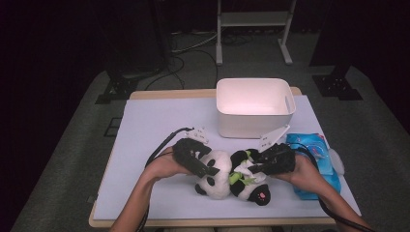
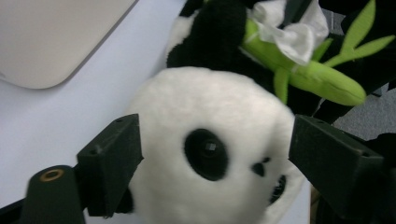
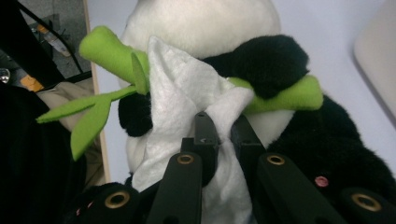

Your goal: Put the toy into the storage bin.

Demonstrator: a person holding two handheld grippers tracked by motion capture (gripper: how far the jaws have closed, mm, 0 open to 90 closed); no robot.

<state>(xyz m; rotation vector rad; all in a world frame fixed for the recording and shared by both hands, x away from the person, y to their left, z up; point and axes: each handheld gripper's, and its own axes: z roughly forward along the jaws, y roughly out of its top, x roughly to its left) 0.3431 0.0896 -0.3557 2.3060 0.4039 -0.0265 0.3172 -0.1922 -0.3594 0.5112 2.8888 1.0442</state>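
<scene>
The toy panda lies on its back on the white table cover, in front of the white bin and nearer the table's front edge. A green plush bamboo stalk lies across the panda's chest.

Left gripper: positioned at the panda's head, on the side of the panda away from the blue wipes pack. In the left gripper view the jaws stand wide, one on each side of the white head. The left jaw lies against the fur; whether the right jaw touches the fur cannot be told.

Right gripper: positioned over the panda's body, on the side toward the blue wipes pack. In the right gripper view the jaws are narrow and pinch a white wipe. The wipe lies bunched on the panda's chest, draped over the bamboo stalk between the two black arms.

The blue wipes pack lies on the table cover beside the panda, just in front of the bin's right corner. The bin stands behind the panda, apart from it.
</scene>
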